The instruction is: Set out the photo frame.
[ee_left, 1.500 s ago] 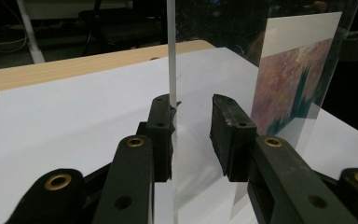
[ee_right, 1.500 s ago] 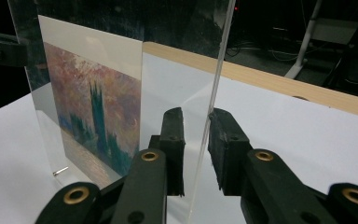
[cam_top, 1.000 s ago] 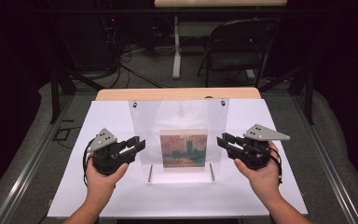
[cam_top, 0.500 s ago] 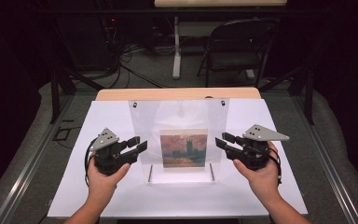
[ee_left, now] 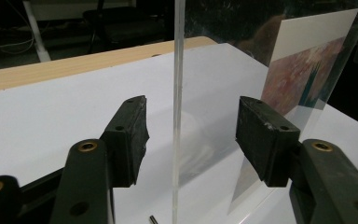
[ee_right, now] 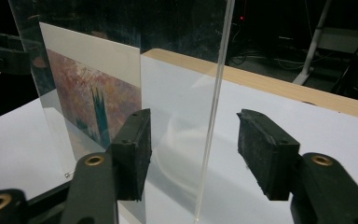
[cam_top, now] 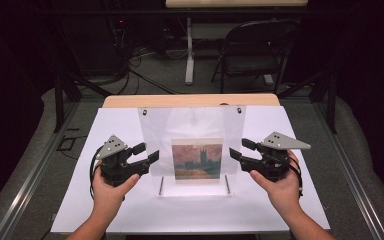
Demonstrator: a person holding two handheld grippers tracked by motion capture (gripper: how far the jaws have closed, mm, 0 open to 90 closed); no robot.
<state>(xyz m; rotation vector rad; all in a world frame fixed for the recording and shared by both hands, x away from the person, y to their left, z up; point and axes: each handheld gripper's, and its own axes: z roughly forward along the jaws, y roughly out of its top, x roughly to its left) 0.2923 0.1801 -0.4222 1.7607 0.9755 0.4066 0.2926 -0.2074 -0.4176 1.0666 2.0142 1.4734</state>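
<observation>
Left gripper [cam_top: 149, 157] at 9 o'clock, right gripper [cam_top: 236, 154] at 3 o'clock, both open around clear panel [cam_top: 192, 125] edges; squeeze and lift not yet done

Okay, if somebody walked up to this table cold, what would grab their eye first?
Probably the clear acrylic panel standing upright mid-table, with a painted picture low in its centre. Next, the left gripper and right gripper, each open, with one side edge of the panel between its jaws and untouched.

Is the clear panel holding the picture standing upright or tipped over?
Upright. The clear panel stands on the table, its edges vertical between each open tool's jaws in both gripper views; the picture faces the person.
</observation>
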